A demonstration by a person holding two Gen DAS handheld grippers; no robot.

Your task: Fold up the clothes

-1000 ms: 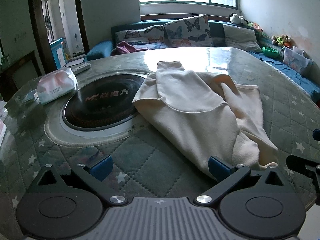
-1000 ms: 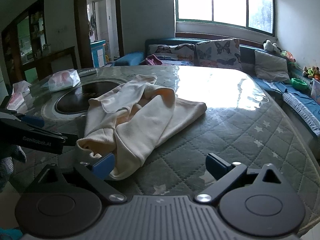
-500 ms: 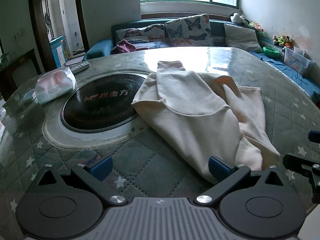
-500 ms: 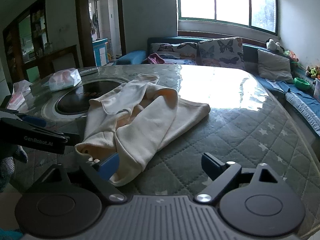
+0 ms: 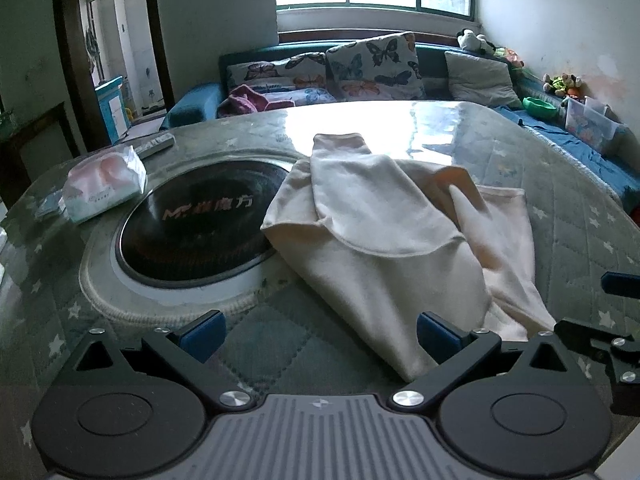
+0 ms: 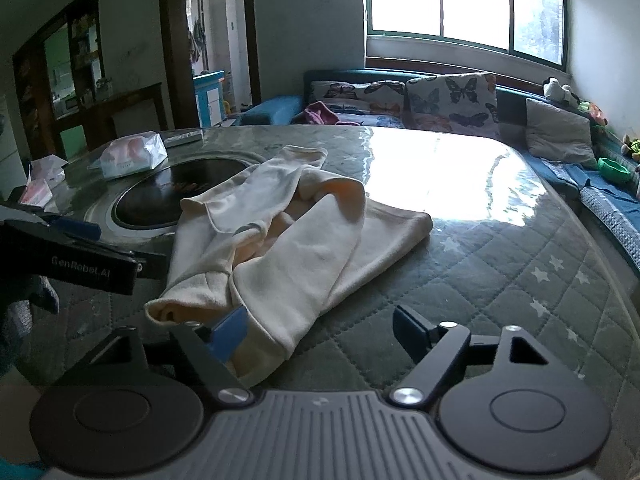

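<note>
At my far left on the round table covered in a green quilted star-print cloth (image 5: 580,168) lies a white plastic pack of tissues (image 5: 105,184), just beside the black glass cooktop disc set in a pale ring (image 5: 196,232). To the right of that disc sprawls the cream-coloured soft cotton garment (image 5: 384,240), crumpled, one sleeve laid over its body, its left edge overlapping the disc's rim.

My left gripper (image 5: 320,332) hangs low over the near edge of the table, its blue-padded fingers (image 5: 202,330) spread wide with nothing but quilted cloth between them; the right-hand pad sits just at the garment's near hem, and I cannot tell whether it touches.

My right gripper (image 6: 318,330) stands further right, its jaws wide but having just been closing. Its left blue pad lies against the garment's near folded corner (image 6: 276,332), which reaches in between the fingers; the right pad stands well clear of the fabric.
</note>
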